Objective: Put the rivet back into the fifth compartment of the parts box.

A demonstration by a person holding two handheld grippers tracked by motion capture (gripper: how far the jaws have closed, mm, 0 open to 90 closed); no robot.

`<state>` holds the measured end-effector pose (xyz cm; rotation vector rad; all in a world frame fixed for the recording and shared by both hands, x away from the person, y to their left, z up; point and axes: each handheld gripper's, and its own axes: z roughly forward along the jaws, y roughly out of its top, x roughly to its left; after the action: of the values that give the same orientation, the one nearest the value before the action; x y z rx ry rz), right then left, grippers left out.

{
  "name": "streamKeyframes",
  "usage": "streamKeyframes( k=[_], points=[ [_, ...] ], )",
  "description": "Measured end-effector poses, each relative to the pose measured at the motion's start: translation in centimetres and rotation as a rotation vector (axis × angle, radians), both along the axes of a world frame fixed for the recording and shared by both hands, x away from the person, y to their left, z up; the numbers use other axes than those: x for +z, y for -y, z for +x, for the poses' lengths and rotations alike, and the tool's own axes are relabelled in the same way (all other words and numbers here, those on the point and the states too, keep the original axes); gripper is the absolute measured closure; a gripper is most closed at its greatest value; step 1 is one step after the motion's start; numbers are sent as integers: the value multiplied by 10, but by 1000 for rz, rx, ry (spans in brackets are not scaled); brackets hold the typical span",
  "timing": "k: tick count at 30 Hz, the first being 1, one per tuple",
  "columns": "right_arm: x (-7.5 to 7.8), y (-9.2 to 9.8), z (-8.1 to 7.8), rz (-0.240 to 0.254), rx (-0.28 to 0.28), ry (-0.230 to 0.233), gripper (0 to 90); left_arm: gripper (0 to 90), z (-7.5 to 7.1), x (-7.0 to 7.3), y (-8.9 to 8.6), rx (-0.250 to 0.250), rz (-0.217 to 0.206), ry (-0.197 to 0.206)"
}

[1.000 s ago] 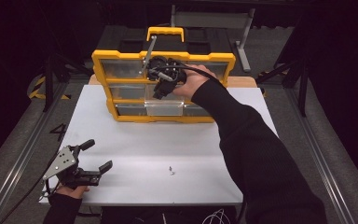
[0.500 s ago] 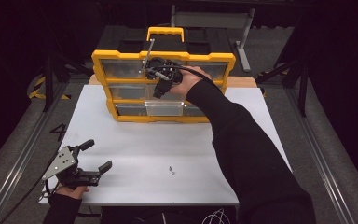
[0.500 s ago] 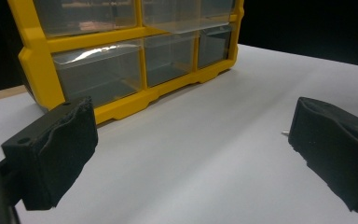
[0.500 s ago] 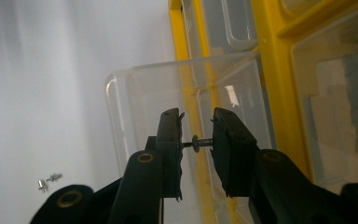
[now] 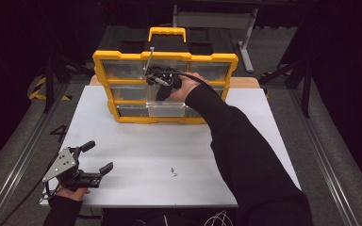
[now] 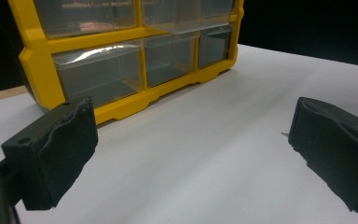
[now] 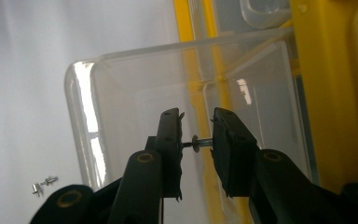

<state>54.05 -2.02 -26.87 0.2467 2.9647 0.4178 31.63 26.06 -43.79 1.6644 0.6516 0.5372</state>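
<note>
High view, from the left: the left claw rests low at the near left corner of the white surface, its jaws spread wide with nothing between them. It looks parked there, out of the way of the working hand. In the left gripper view those black pads frame bare surface and the yellow drawer organizer.

Further right, a spare screw lies loose near the front edge, probably waiting its turn.

At the organizer, the right claw hangs over the pulled-out clear drawer in the bottom row. The right gripper view shows why: its jaws are nearly together, pinching a small screw end to end. It hangs directly above the open drawer, so it should drop inside.
</note>
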Motion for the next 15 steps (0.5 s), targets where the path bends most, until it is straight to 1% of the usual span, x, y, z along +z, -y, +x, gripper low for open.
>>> streamKeyframes(
  k=[1, 5, 9, 11, 13, 15],
  points=[
    [-2, 0, 0, 6, -9, -5, 728, 22, 0, 0, 0, 0, 0, 0],
    [-4, -1, 2, 3, -6, -19, 728, 22, 0, 0, 0, -1, 1, -1],
    [-5, -2, 2, -6, 3, -15, 728, 22, 0, 0, 0, -1, 2, 0],
    [-5, -2, 2, -1, 3, -17, 726, 22, 0, 0, 0, -1, 2, 0],
    [-4, -1, 2, 2, 7, -16, 705, 22, -1, 1, 0, 0, 2, 0],
    [-1, 0, 0, 20, 10, -10, 666, 22, -1, 1, 0, -1, 2, 0]
  ],
)
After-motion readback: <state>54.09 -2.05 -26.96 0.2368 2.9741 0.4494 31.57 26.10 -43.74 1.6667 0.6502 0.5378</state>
